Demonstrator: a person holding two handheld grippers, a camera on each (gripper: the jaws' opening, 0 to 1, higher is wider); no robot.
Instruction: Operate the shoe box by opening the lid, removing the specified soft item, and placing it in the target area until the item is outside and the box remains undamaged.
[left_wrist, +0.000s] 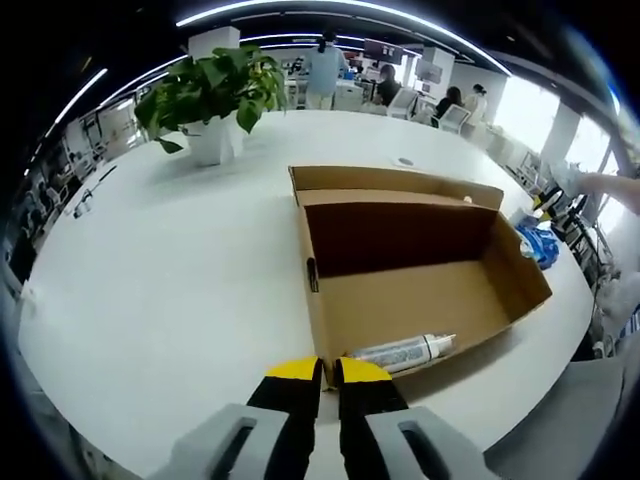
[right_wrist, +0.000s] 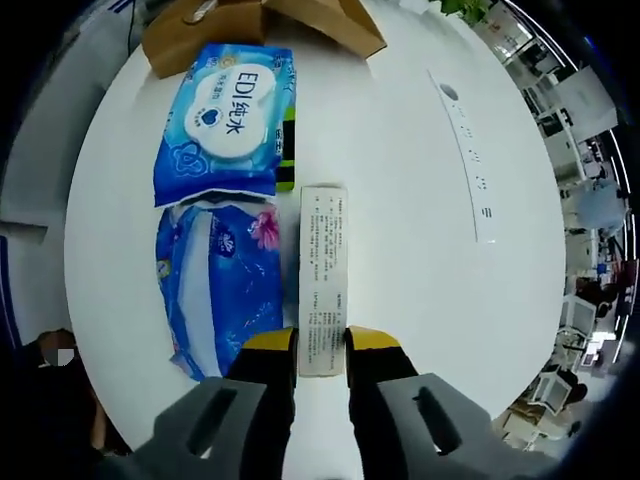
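My right gripper (right_wrist: 321, 352) clamps the near end of a long white printed carton (right_wrist: 323, 275) running straight ahead beside the blue wipes packs (right_wrist: 228, 120), while my left gripper (left_wrist: 331, 372), jaws nearly together and empty, hovers at the open brown cardboard shoe box (left_wrist: 400, 255) holding a silver tube (left_wrist: 405, 351).

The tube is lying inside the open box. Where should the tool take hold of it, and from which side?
Grip the tube around its middle, coming down from above through the open top of the box. It lies flat against the near wall, so a side approach is blocked; set the jaws across its width, probably.
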